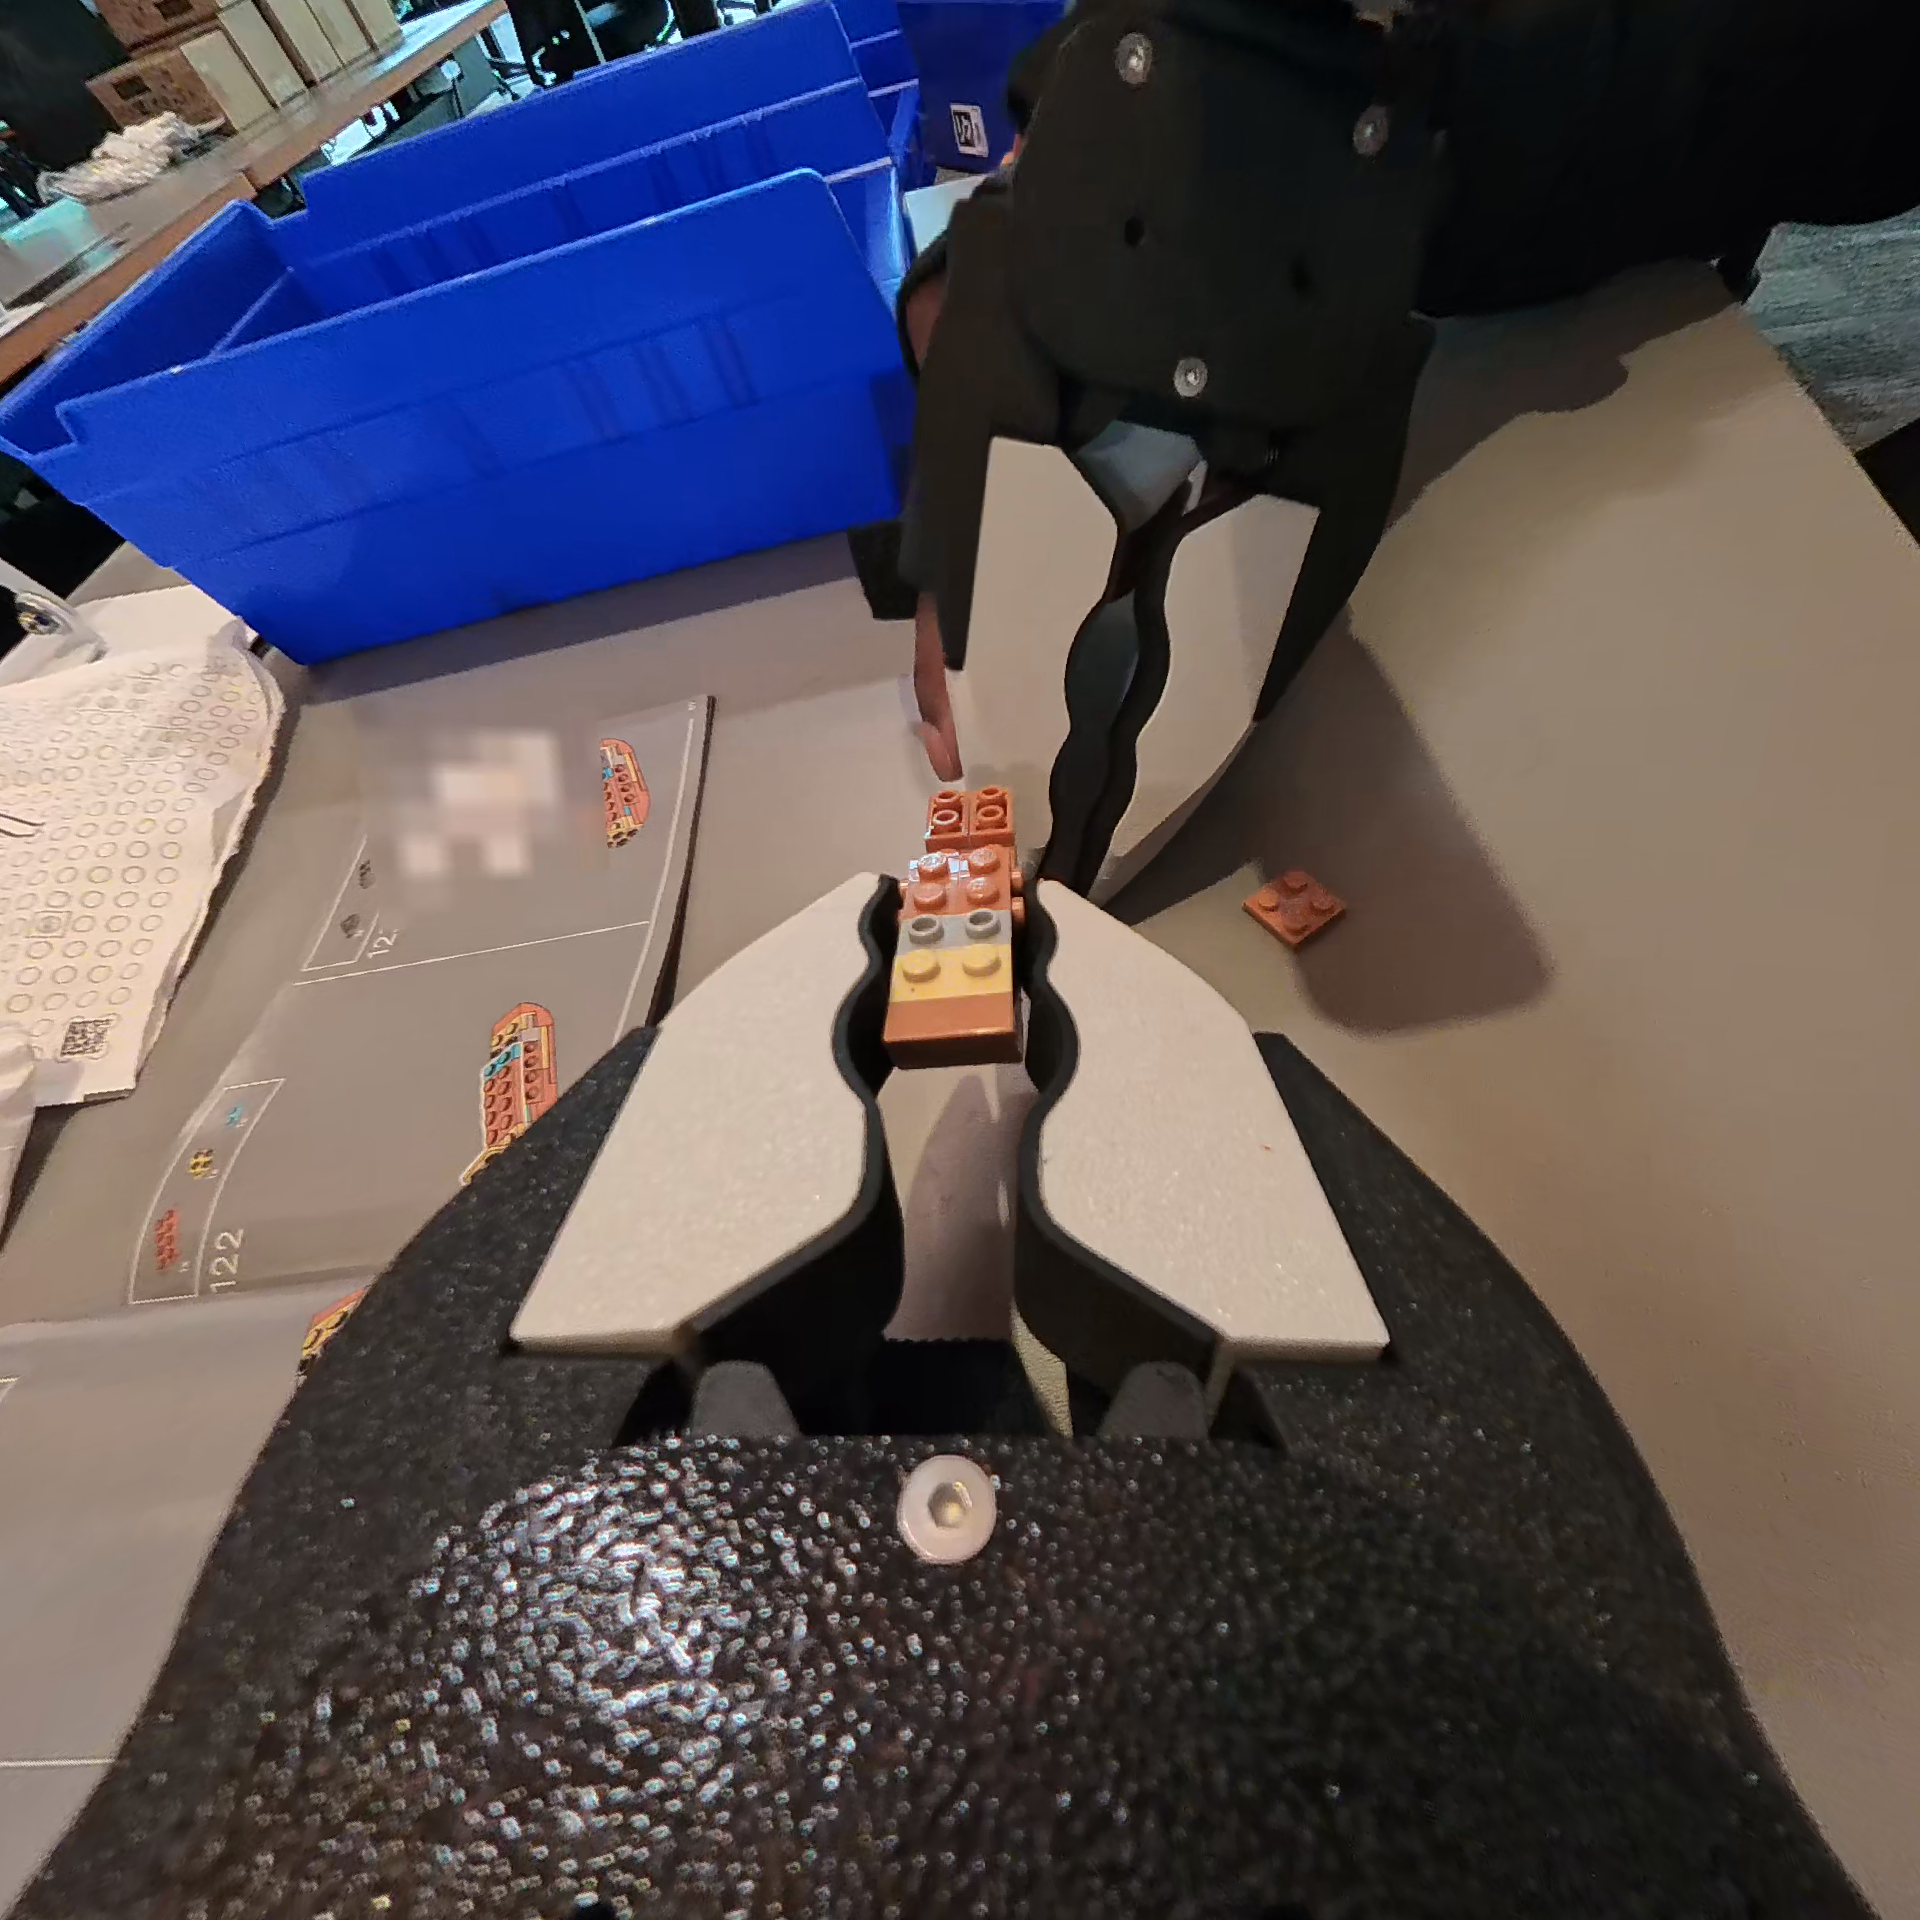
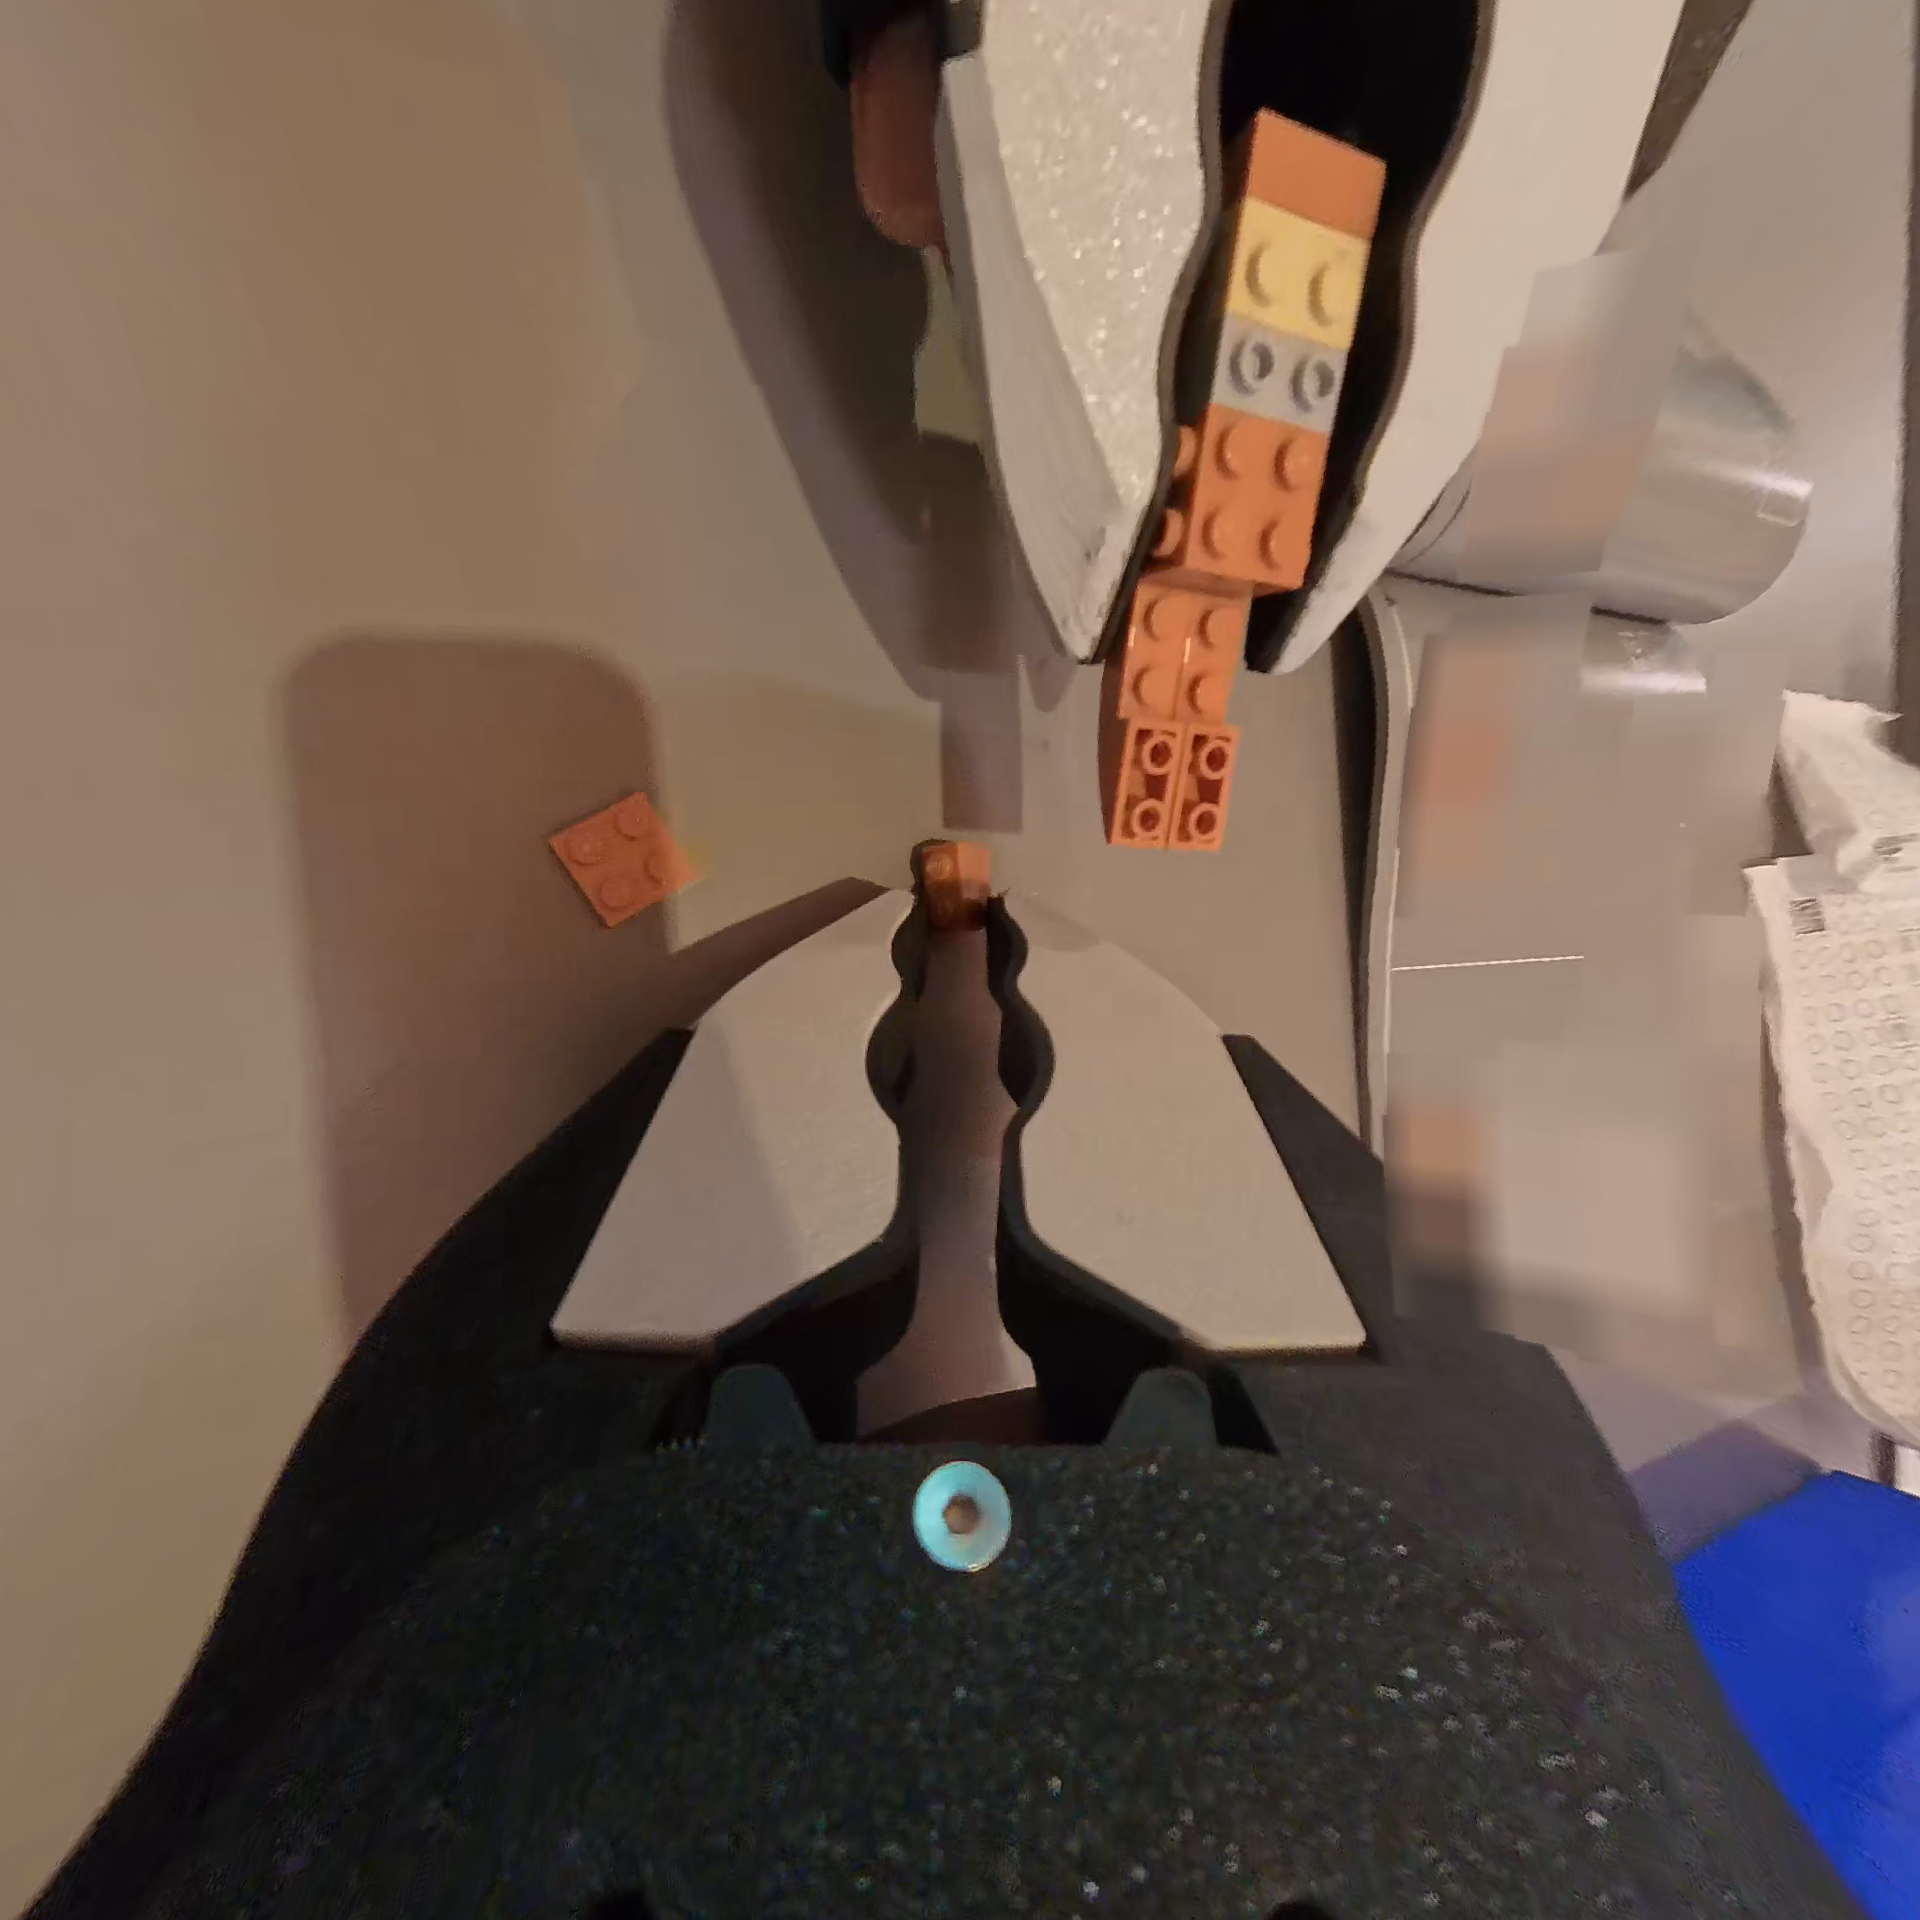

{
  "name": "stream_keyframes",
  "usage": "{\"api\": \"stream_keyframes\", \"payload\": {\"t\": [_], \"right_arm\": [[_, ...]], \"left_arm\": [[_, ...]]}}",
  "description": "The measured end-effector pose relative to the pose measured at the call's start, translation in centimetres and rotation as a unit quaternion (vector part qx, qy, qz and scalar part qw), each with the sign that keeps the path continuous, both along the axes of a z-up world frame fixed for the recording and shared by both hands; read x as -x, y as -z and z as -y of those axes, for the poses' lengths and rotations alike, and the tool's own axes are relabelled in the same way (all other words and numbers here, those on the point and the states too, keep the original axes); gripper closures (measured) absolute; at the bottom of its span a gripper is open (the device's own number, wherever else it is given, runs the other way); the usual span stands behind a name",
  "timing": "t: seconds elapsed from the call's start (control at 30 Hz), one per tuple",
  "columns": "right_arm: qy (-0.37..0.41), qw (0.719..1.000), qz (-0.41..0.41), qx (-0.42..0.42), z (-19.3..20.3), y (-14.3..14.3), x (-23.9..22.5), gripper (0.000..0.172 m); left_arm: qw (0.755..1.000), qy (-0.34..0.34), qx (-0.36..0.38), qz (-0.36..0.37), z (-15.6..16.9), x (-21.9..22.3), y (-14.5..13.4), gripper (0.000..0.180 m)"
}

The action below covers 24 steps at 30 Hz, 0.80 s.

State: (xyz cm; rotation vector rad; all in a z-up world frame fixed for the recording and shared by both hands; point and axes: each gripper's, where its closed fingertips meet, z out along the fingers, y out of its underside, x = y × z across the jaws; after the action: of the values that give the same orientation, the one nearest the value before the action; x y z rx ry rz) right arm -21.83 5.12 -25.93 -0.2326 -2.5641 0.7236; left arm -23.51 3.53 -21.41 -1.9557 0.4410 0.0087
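My left gripper [image 1: 956, 904] is shut on a brick assembly [image 1: 951, 977] of orange, grey and yellow bricks and holds it just above the grey table [image 1: 1558, 1247]. The assembly's orange front end sticks out past the fingertips. In the right wrist view the same assembly [image 2: 1262, 457] shows between the left gripper's fingers [image 2: 1081, 312] at the top. My right gripper [image 2: 954, 899] is shut on a small orange brick [image 2: 948, 883] at its fingertips, just short of the assembly's front end. In the left wrist view the right gripper [image 1: 1070, 873] comes down from the upper right beside the assembly.
A loose orange square plate [image 1: 1294, 906] lies on the table right of the assembly; it also shows in the right wrist view [image 2: 621, 857]. Blue bins [image 1: 468, 436] stand at the back left. An open instruction booklet [image 1: 468, 935] and a white perforated paper bag [image 1: 114, 831] lie on the left. Spacing between my two grippers at the tips: around 5 centimetres. The loose orange square plate [image 1: 1294, 906] is about 5 centimetres from my right fingertips. Look for it in the right wrist view [image 2: 629, 849] too.
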Motion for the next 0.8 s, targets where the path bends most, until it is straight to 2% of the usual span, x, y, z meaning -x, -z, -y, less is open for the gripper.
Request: {"api": "stream_keyframes", "payload": {"t": [0.07, 0.13, 0.23, 0.33, 0.43, 0.5, 0.63, 0.7, 0.8], "right_arm": [[0.017, 0.998, 0.051, 0.023, 0.1, 0.0, -0.2, 0.162], [0.043, 0.987, 0.135, 0.073, 0.3, -0.1, -1.0, 0.162], [0.081, 0.949, 0.265, 0.15, 0.2, -0.1, -2.6, 0.161], [0.102, 0.927, 0.303, 0.195, -0.3, -0.2, -3.0, 0.161], [0.102, 0.94, 0.271, 0.182, -1.2, 0.0, -3.0, 0.148], [0.107, 0.956, 0.222, 0.158, -1.9, 0.0, -2.6, 0.139], [0.058, 0.993, 0.083, 0.068, -2.7, -0.2, -2.4, 0.14], [0.02, 0.999, 0.029, 0.038, -2.2, -0.4, -2.5, 0.139], [-0.005, 1.0, 0.001, 0.029, -1.3, -0.3, -2.5, 0.144]], "left_arm": [[1.0, 0.002, 0.0, 0.004, 0.0, 0.0, 0.0, 0.16], [1.0, 0.006, 0.0, 0.008, 0.1, -0.2, 0.1, 0.16], [1.0, 0.017, -0.013, 0.018, 0.0, -0.6, -0.4, 0.16], [0.998, 0.031, -0.028, 0.045, -0.1, -1.3, -1.0, 0.16], [0.996, 0.032, -0.038, 0.073, -0.1, -1.5, -1.6, 0.16], [0.996, 0.028, -0.037, 0.083, -0.2, -1.4, -1.7, 0.16], [0.995, 0.019, -0.022, 0.092, -0.2, -1.3, -1.4, 0.16], [0.995, 0.02, -0.015, 0.094, -0.3, -1.4, -1.2, 0.16], [0.995, 0.019, -0.005, 0.1, -0.3, -1.5, -1.0, 0.16]]}}
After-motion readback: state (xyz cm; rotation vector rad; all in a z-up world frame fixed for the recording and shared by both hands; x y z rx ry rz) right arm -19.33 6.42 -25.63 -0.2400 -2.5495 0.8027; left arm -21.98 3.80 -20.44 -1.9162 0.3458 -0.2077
